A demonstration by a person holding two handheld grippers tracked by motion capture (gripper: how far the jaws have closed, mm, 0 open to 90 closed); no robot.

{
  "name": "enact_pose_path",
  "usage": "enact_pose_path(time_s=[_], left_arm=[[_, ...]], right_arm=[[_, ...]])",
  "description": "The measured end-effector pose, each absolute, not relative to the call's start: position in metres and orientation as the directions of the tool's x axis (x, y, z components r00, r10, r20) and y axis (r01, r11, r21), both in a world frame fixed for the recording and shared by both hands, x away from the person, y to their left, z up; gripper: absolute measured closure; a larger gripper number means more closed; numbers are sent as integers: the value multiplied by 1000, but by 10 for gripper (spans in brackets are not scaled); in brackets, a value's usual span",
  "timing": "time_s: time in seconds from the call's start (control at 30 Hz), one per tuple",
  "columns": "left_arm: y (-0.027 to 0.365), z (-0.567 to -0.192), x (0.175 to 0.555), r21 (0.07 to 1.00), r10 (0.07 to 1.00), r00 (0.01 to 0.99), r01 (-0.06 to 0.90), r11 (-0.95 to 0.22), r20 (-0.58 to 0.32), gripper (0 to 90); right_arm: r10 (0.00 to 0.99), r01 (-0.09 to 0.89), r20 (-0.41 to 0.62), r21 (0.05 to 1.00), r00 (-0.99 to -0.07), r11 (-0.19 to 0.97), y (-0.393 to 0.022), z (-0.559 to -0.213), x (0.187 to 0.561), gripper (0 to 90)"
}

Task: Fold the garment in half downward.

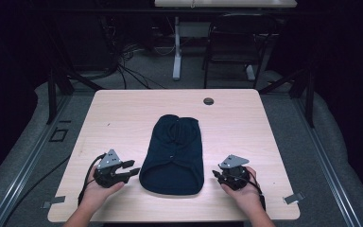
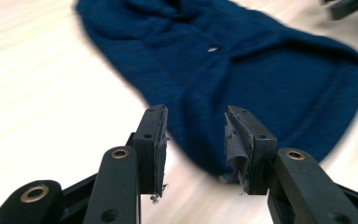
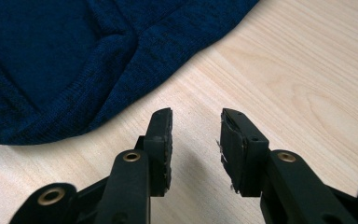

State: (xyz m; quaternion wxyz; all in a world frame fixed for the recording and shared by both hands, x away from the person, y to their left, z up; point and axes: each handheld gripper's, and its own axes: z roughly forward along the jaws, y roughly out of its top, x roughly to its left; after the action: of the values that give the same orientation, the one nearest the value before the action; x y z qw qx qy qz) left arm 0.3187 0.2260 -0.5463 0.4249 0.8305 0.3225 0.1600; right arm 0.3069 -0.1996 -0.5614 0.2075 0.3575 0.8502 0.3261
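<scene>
Both grippers are black: the left gripper (image 1: pixel 131 169) and right gripper (image 1: pixel 215 175) carry grey three-cornered plates, brass-ringed pivots, black cables, and frayed fingers (image 2: pixel 237 140).

A pale wood-grain counter (image 1: pixel 123 118) with a round dark grommet (image 1: pixel 208 101) near its far edge is set on grey carpet (image 1: pixel 331 156). Beyond it, a black chair (image 1: pixel 231 42), a white desk leg (image 1: pixel 177 47) and tangled cables (image 1: pixel 123 59) are seen. The surroundings are left dark.
</scene>
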Motion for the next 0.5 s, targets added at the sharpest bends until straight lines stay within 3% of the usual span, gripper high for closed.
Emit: enact_pose_path(time_s=[0.23,0.5], left_arm=[[234,-557,328,780,714,701,444,-441,5,578],[230,-560,345,764,716,696,488,-422,-50,624]], right_arm=[[741,470,-123,701,-661,536,-198,-562,307,631],[726,481,-112,680,-678,554,-196,-559,317,632]])
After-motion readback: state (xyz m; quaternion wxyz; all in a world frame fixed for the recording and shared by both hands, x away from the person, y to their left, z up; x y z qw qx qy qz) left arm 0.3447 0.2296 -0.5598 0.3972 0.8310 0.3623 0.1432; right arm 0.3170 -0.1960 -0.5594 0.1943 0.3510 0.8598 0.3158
